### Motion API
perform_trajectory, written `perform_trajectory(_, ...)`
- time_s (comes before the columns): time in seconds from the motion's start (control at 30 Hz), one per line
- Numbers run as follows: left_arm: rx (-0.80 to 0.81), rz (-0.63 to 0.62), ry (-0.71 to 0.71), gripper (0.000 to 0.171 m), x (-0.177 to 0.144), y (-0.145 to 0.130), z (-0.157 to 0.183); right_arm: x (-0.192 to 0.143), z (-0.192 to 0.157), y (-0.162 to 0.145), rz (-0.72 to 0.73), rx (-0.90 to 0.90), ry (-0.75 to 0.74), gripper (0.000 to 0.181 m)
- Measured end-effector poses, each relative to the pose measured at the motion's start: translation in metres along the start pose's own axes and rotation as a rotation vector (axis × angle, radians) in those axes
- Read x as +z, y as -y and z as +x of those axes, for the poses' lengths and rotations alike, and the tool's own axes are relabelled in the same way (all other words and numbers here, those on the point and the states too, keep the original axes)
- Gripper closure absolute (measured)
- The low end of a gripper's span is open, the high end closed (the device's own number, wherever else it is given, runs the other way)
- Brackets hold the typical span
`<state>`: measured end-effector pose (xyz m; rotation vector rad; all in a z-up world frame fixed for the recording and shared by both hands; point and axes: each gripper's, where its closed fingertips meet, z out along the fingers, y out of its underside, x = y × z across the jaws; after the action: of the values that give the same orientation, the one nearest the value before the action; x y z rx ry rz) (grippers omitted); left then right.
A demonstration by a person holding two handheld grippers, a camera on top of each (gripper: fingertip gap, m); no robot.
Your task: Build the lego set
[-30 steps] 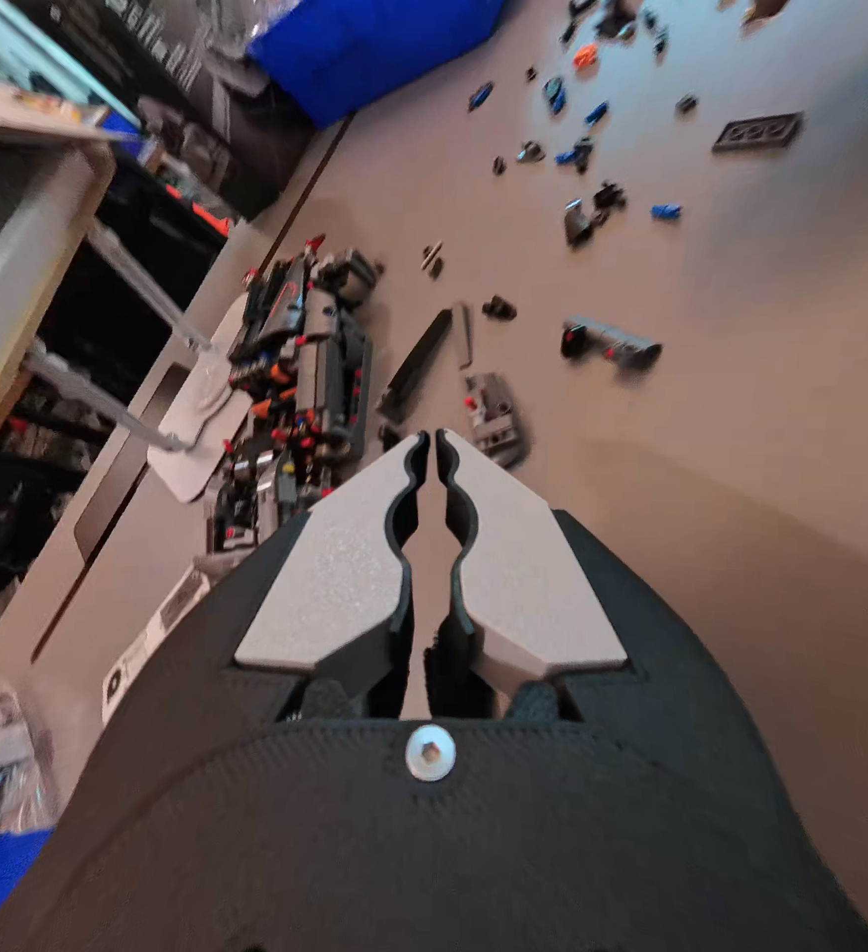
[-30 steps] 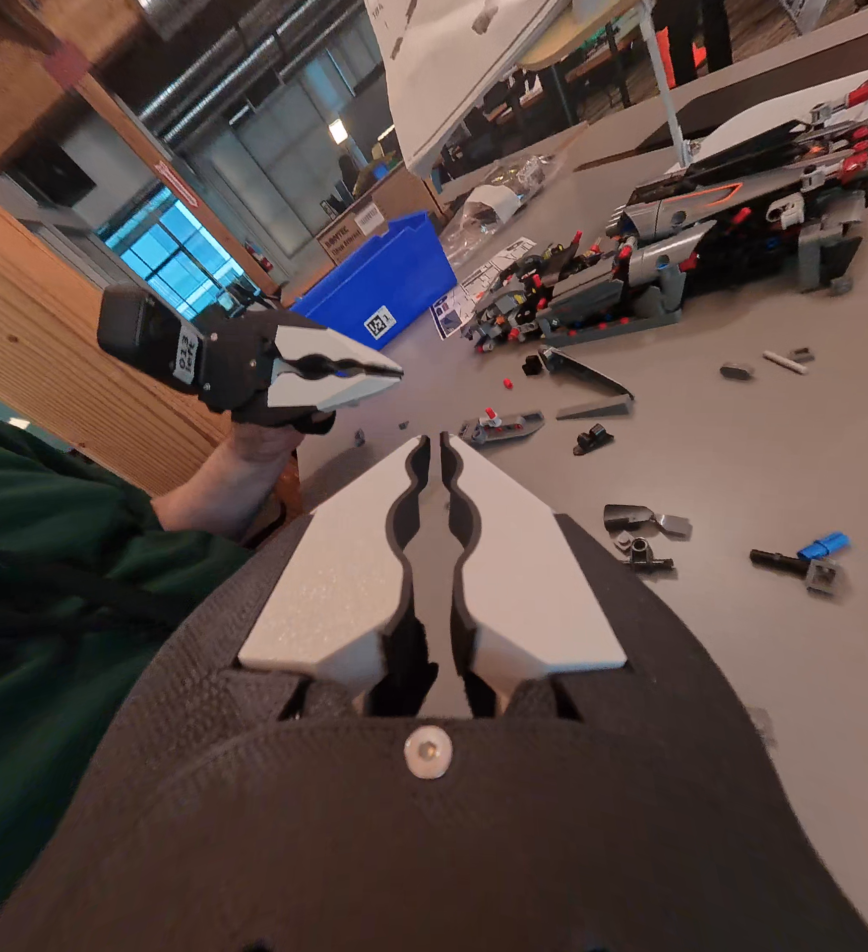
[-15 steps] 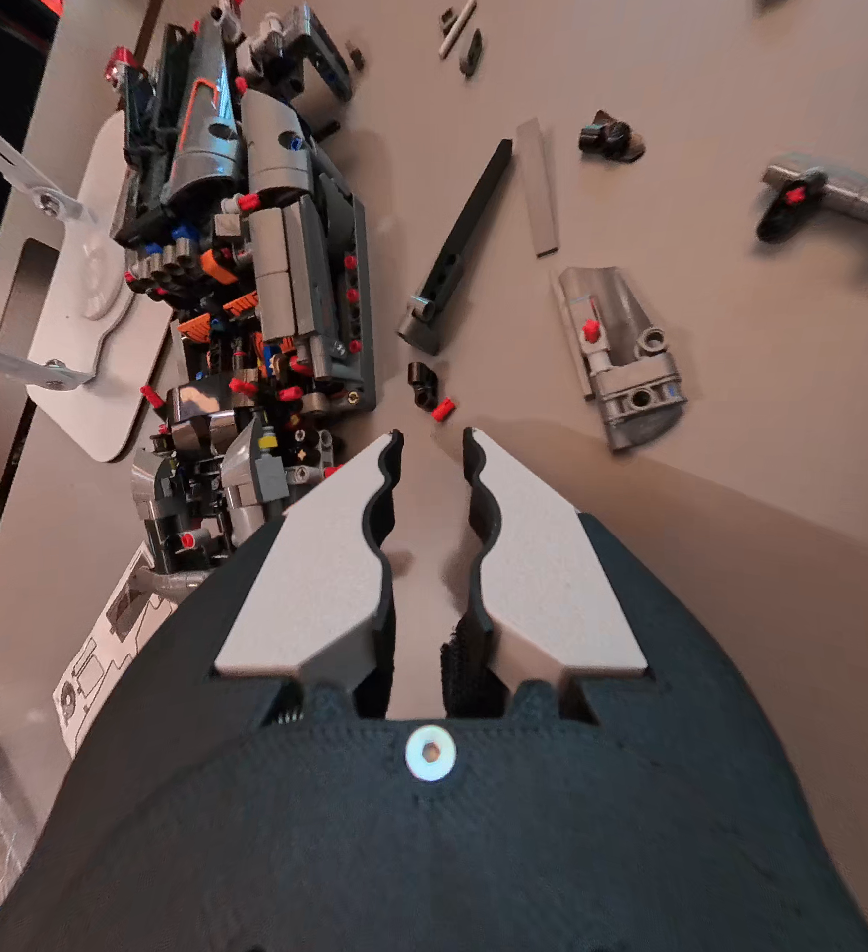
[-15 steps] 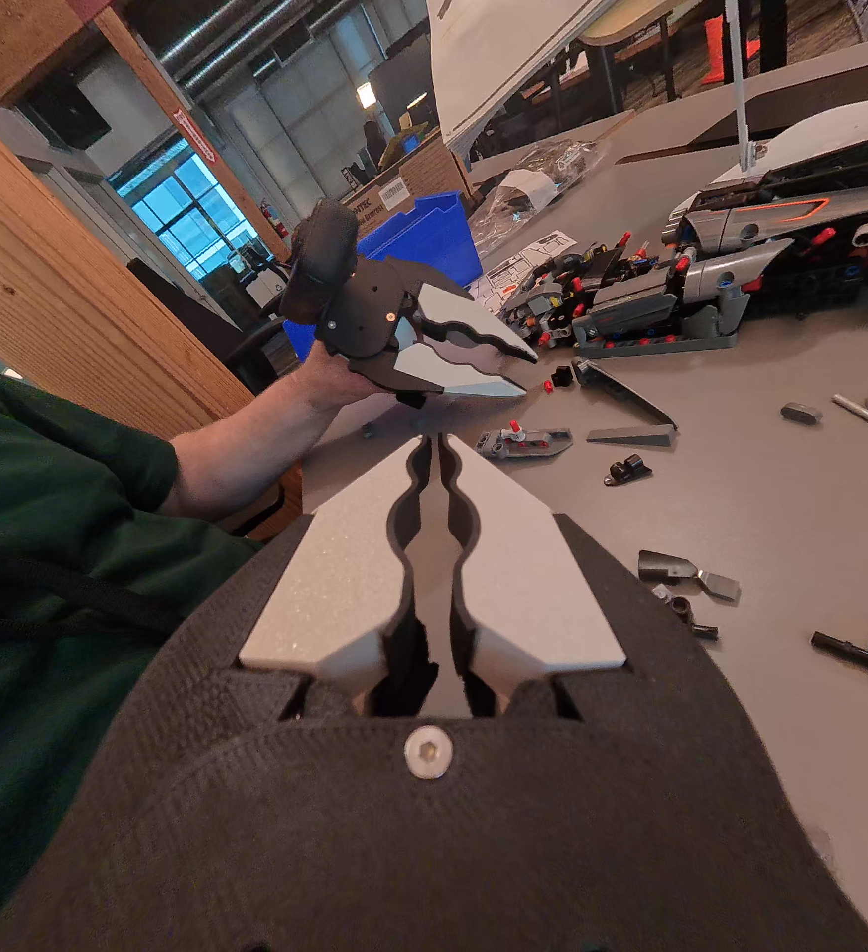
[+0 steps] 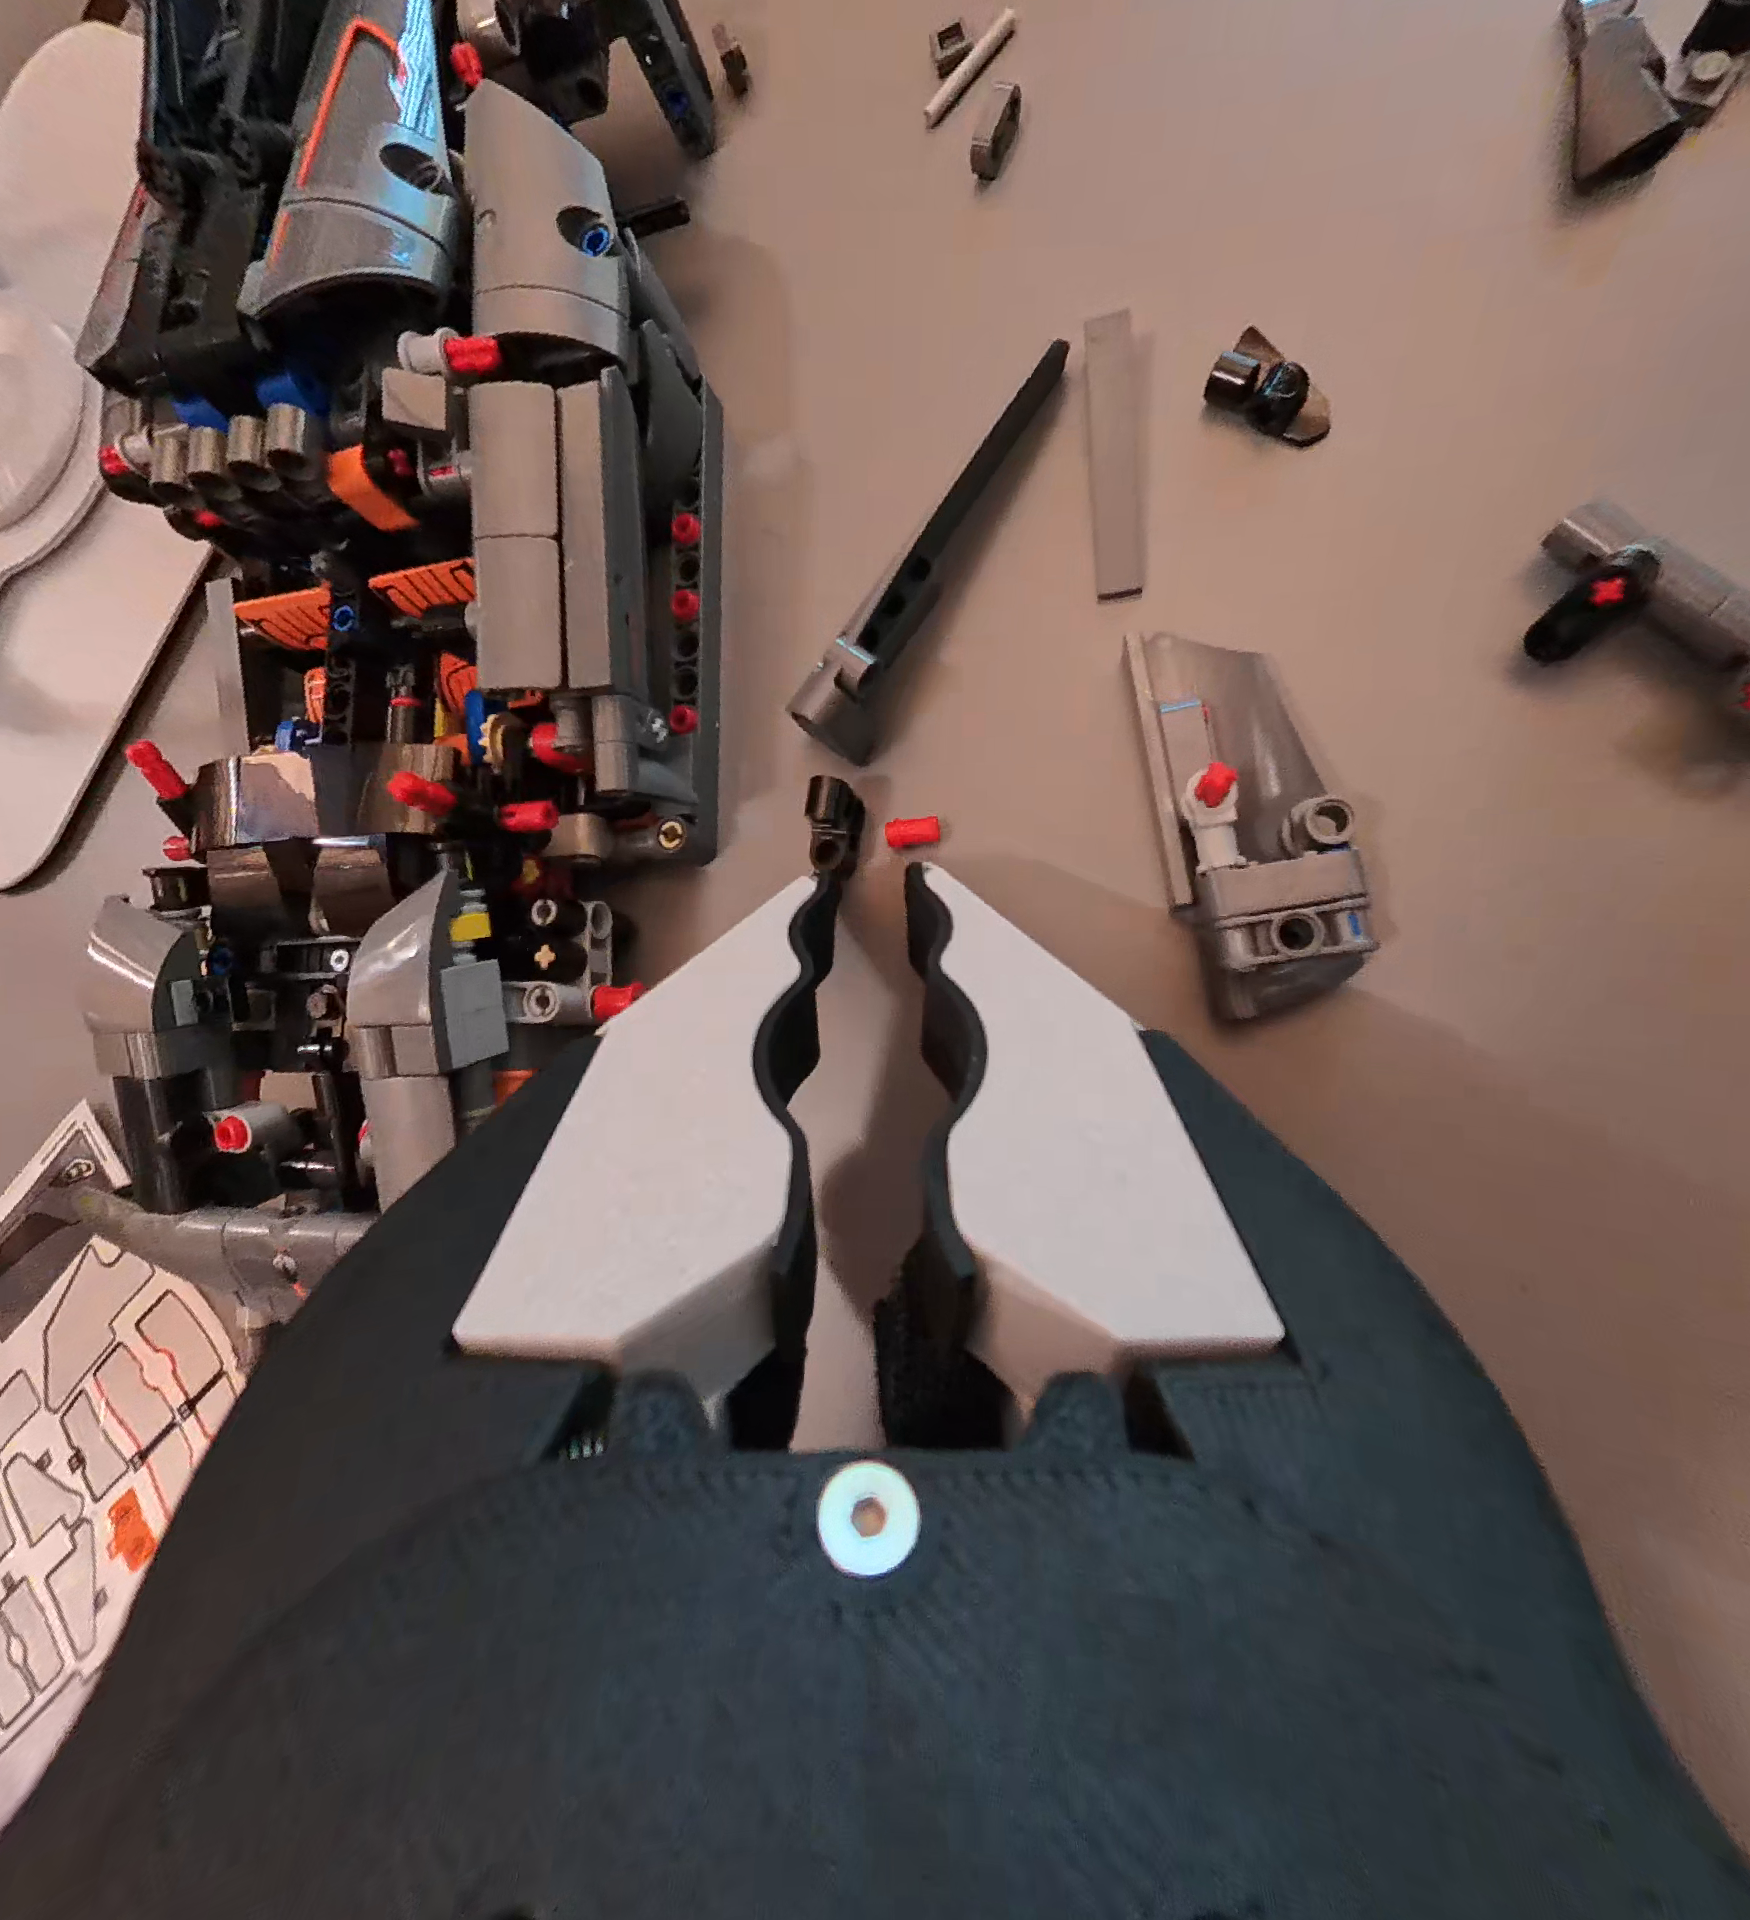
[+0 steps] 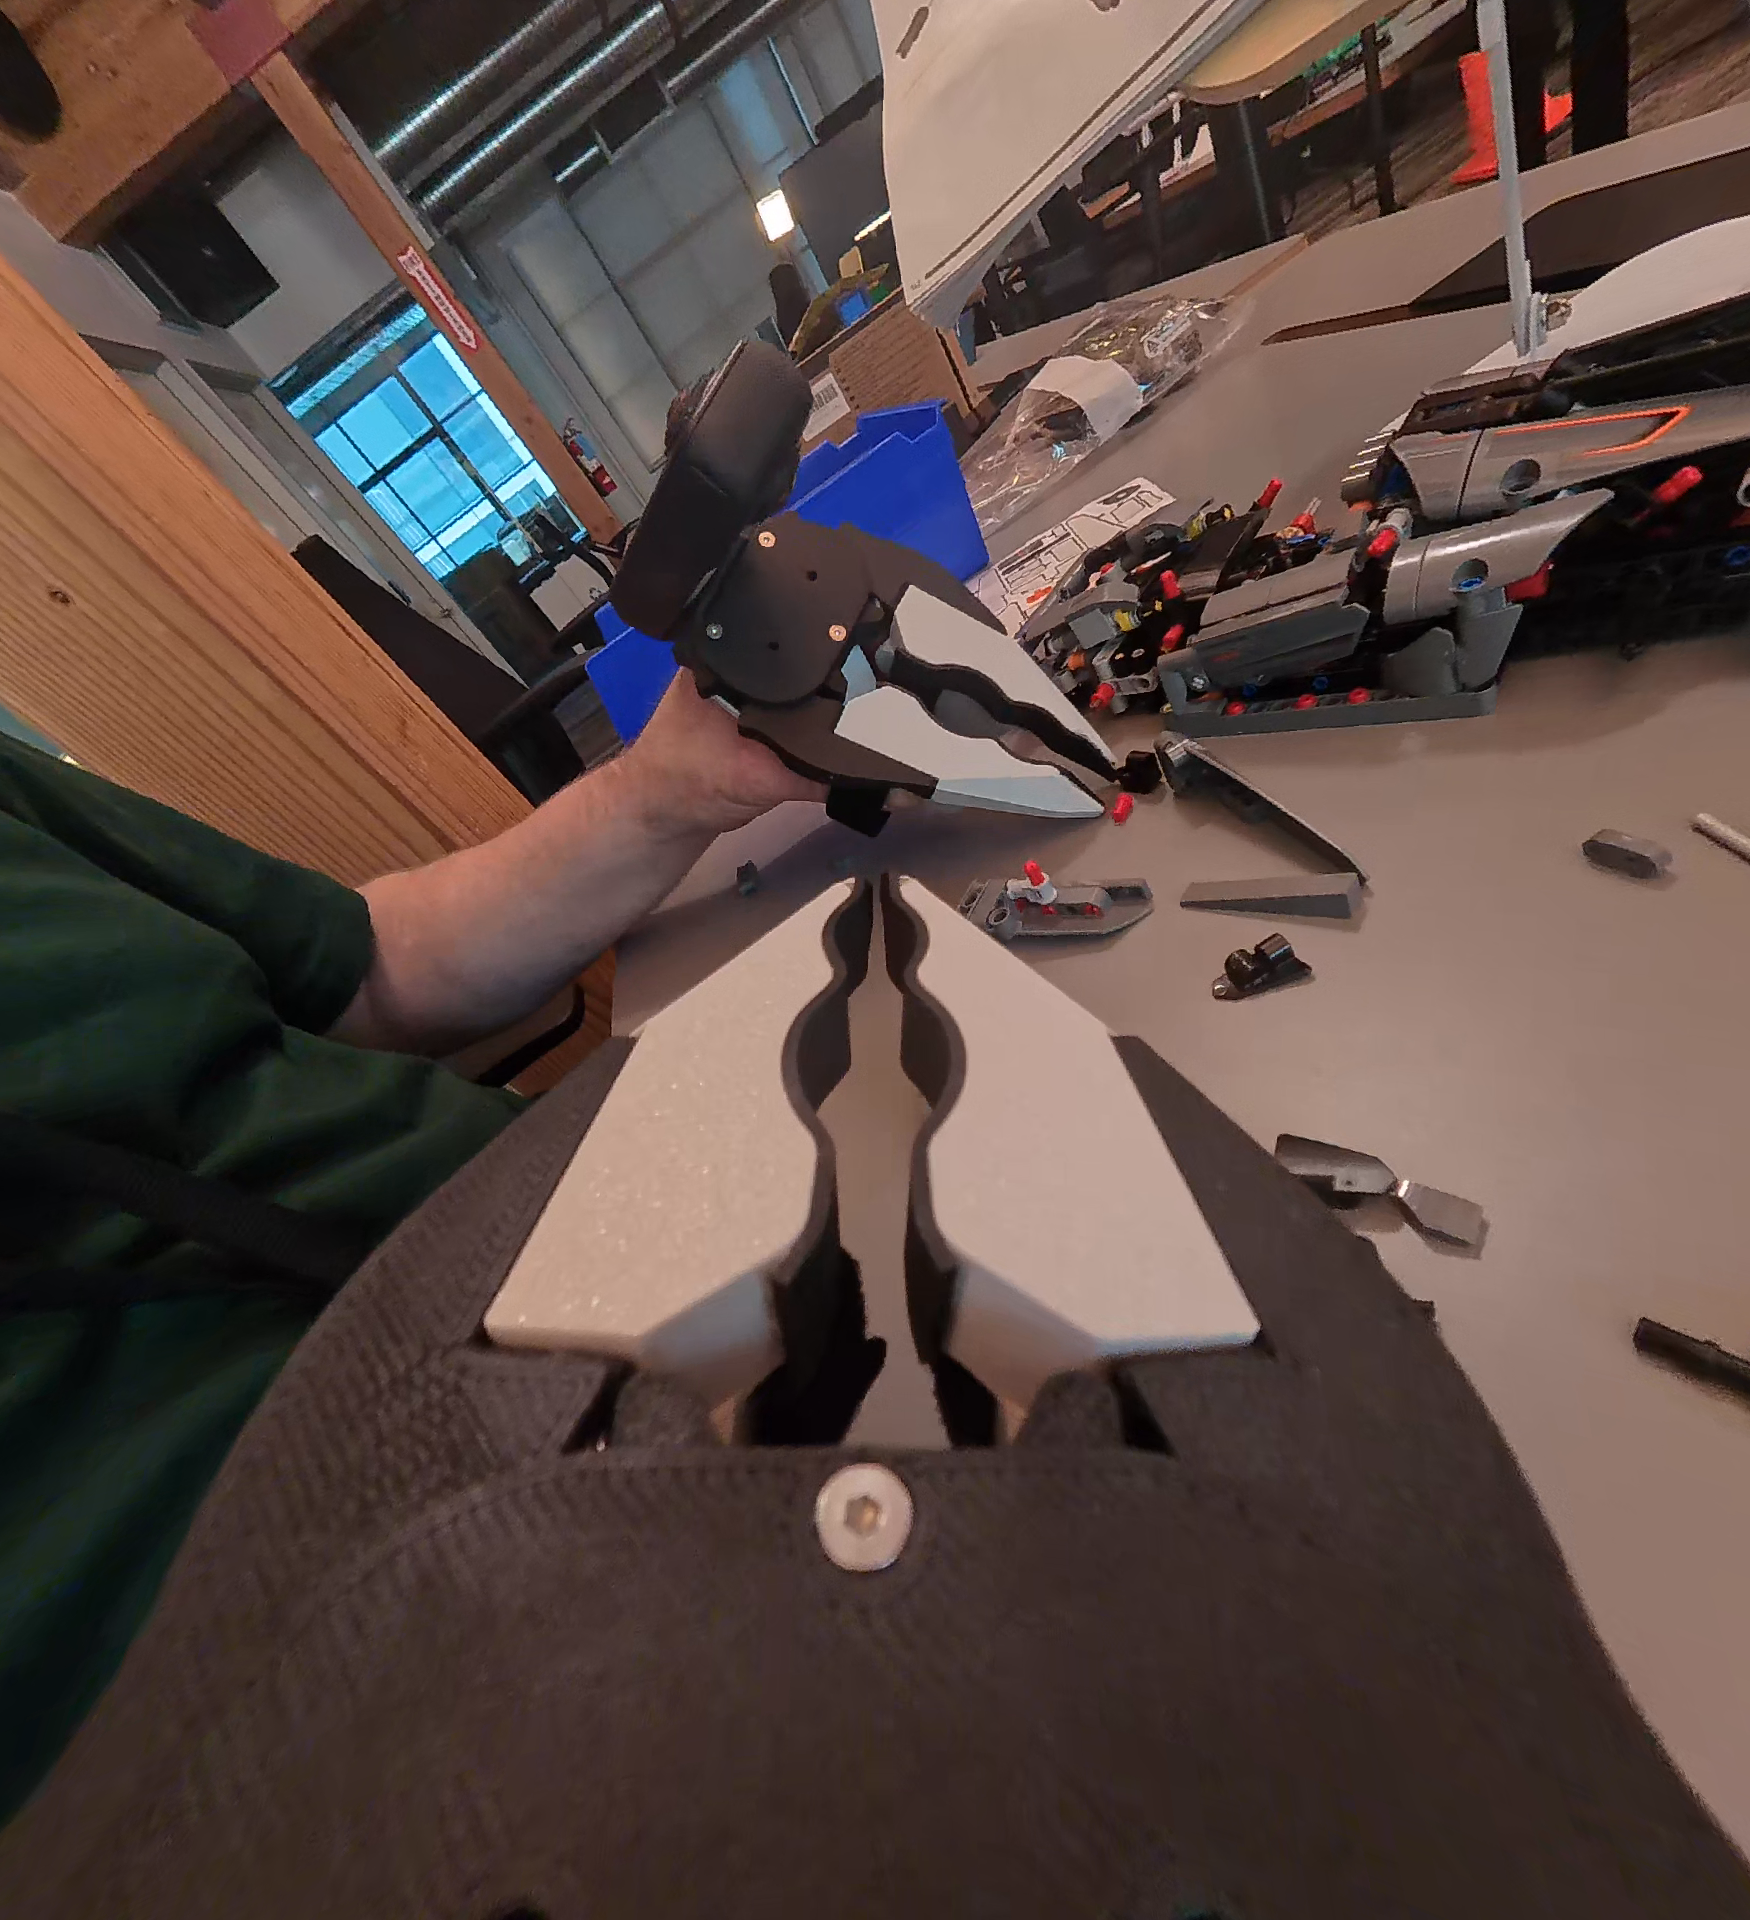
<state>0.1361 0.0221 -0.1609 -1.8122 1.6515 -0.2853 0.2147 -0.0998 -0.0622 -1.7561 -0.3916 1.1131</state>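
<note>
Left gripper (image 5: 860, 878): released, jaws a little apart, nothing between them; tips low over the table (image 5: 1473, 1351) at frame centre in the left wrist view.
Black connector (image 5: 836, 821): small black piece lying just above the left fingertip, centre of frame; it seems to touch or nearly touch that tip, I cannot tell which.
Red pin (image 5: 912, 829): tiny, loose, just right of the connector and just above the right fingertip.
Model (image 5: 538, 520): the half-built grey, black and orange car fills the upper left of the left wrist view, its edge close beside the connector.
Right gripper (image 6: 876, 883): clenched with only a sliver between the tips, holding nothing, hovering apart from the parts at lower centre of its own view.
Step, as I judge it: the left tool is lining up to pick the connector or the pin; which one is not clear.
Handling: both pieces look like hard, smooth plastic, very light and stiff, so they are likely to skid or flick away when nudged. The pin is round and may roll.
Where to grip: across the connector's narrow sides, at the very fingertips, pressing down lightly first; the pin across its middle.
Risk: closing off-centre could shoot the piece under the model.
Other parts: a long black beam (image 5: 933, 551), a grey strip (image 5: 1115, 457) and a grey panel (image 5: 1255, 831) lie right of centre, well clear of the tips.
</note>
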Motion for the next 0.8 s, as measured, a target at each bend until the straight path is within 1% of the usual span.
perform_trajectory(0.03,0.007,0.0,-0.006,0.161,0.0,0.0,0.001,0.0,0.0,0.0,-0.001,-0.002,-0.002,0.181)
perform_trajectory(0.13,0.043,0.01,-0.017,0.158,-0.001,0.003,0.006,-0.002,0.001,0.0,0.001,-0.003,-0.006,0.181)
perform_trajectory(0.23,0.047,0.005,-0.021,0.158,0.001,0.005,0.007,-0.003,0.003,0.0,0.0,-0.001,-0.009,0.181)
perform_trajectory(0.3,0.035,-0.003,-0.016,0.156,0.001,0.007,0.005,-0.003,0.003,-0.001,0.001,-0.002,-0.009,0.181)
perform_trajectory(0.5,-0.019,0.018,-0.04,0.157,-0.007,0.013,0.011,-0.004,0.004,0.0,0.005,-0.007,-0.013,0.181)
perform_trajectory(0.67,-0.078,-0.008,-0.041,0.156,0.0,0.014,0.015,-0.003,0.005,0.001,0.01,-0.008,-0.005,0.181)
perform_trajectory(0.8,-0.097,-0.029,-0.007,0.155,0.006,0.012,0.011,-0.004,0.006,0.002,0.014,-0.012,-0.002,0.181)
